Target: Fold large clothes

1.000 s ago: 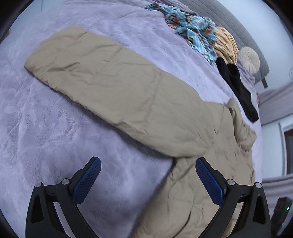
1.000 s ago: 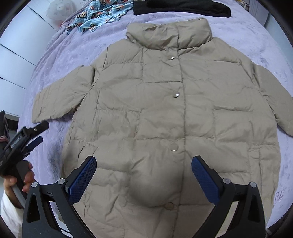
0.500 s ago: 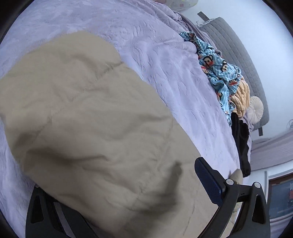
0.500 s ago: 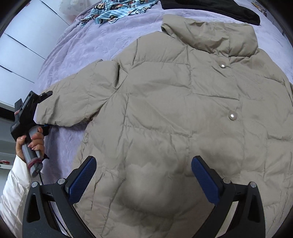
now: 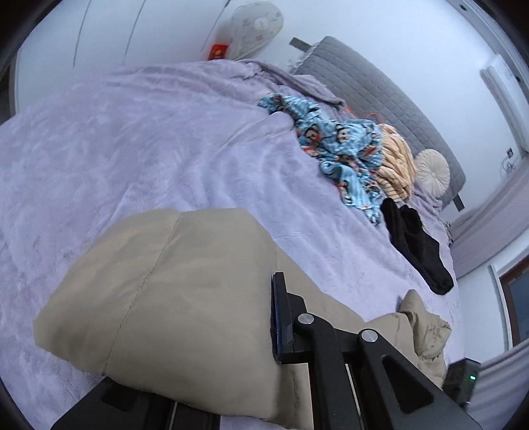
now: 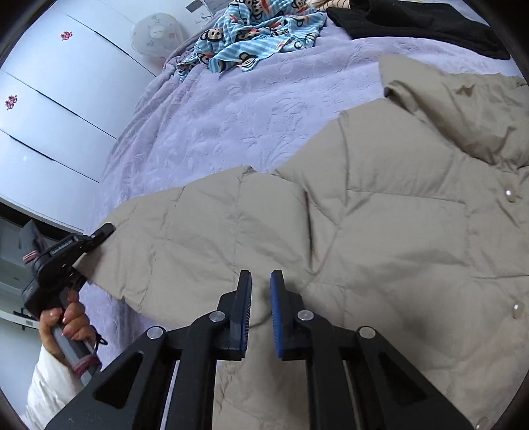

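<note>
Right wrist view: the left gripper (image 6: 105, 231) clamps the cuff of the quilted beige puffer jacket (image 6: 380, 231), spread on the plush lilac bedspread (image 6: 248, 109). The right gripper (image 6: 260, 314) is closing on a pinch of its fabric. Two snap buttons (image 6: 509, 195) show; no writing is legible.

1. A beige padded coat (image 6: 380, 231) lay spread on a lilac bedspread (image 6: 231, 112).
2. The right gripper (image 6: 260, 314) was closing its jaws on a fold of the coat near its lower edge.
3. The left gripper (image 6: 99, 235), held by a hand (image 6: 67, 322) in a white sleeve, pinched the coat's sleeve end.
4. Beyond the coat's collar lay a blue patterned garment (image 6: 251, 36) and a black garment (image 6: 420, 23).
</note>
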The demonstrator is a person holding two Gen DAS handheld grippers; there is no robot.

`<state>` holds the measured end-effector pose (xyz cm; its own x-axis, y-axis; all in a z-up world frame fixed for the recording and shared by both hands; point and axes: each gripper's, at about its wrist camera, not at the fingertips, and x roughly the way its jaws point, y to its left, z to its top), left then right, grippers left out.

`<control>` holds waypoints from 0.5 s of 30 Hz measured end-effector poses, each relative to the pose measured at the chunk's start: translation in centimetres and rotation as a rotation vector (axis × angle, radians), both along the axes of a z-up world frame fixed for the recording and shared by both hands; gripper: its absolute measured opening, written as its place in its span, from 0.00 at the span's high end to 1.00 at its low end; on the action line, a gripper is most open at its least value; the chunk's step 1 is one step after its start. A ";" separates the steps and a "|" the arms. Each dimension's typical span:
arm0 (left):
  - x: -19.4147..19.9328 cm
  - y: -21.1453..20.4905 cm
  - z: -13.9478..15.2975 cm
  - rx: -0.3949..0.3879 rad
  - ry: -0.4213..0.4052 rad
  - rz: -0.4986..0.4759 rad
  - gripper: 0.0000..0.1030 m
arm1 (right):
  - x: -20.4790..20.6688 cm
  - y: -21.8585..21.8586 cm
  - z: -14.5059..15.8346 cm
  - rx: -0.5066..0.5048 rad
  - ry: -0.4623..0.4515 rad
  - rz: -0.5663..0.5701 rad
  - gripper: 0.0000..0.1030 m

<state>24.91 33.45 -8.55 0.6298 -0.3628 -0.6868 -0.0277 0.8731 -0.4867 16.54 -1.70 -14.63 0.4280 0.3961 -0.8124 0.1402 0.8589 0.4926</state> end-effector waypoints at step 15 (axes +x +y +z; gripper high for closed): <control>-4.1 -26.7 7.7 -0.118 -0.082 -0.542 0.91 | -1.5 -1.9 -4.9 0.262 0.095 -0.007 0.91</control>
<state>20.80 6.72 -0.89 0.3815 -0.7211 -0.5783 0.4519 0.6912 -0.5639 15.06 -3.59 -19.49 0.3583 0.5950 -0.7194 0.2017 0.7031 0.6819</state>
